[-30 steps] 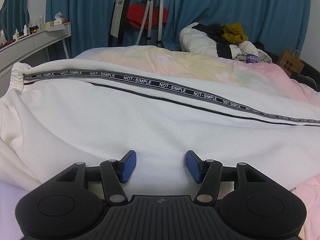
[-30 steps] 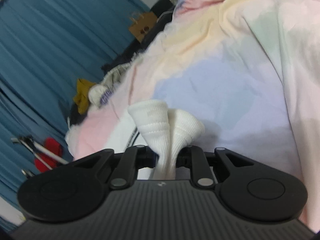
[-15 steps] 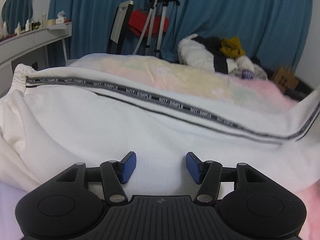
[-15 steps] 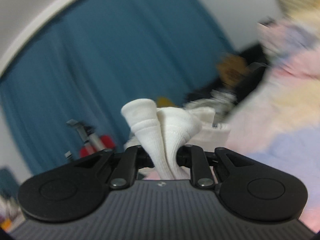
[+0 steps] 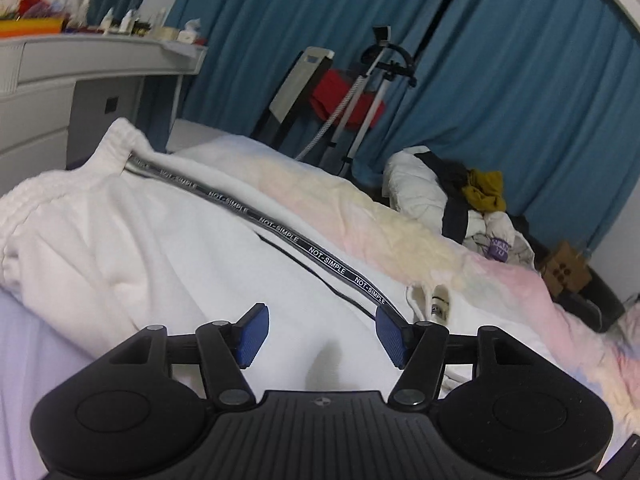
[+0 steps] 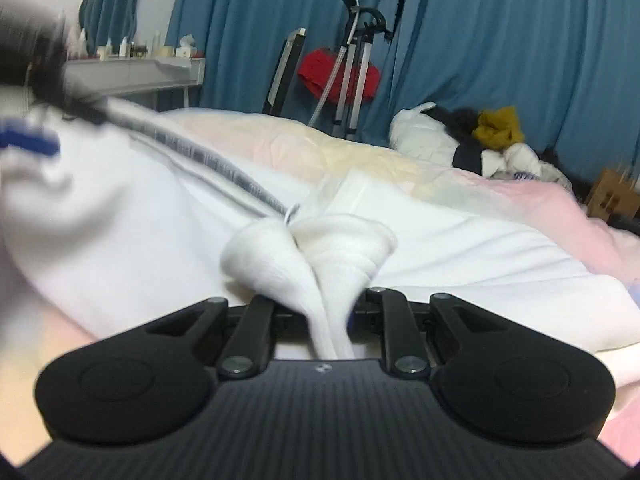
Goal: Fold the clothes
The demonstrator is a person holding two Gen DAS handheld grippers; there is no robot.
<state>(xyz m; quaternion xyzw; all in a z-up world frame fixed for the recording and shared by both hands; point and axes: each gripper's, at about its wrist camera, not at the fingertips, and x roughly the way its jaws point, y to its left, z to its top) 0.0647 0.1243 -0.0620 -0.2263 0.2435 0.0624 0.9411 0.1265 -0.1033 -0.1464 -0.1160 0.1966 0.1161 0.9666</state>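
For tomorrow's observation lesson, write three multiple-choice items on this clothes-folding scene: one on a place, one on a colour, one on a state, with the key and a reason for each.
1. Where does the heap of clothes lie?
A. on the far side of the bed
B. on the white desk
C. on the chair

2. What colour are the curtains?
A. grey
B. blue
C. yellow

3. How is the right gripper?
A. open and empty
B. shut on the bedsheet
C. shut on the white trousers

Key: A, the heap sits on the bedding by the curtains; B, they hang blue behind the bed; C, bunched white cloth is pinched between its fingers.
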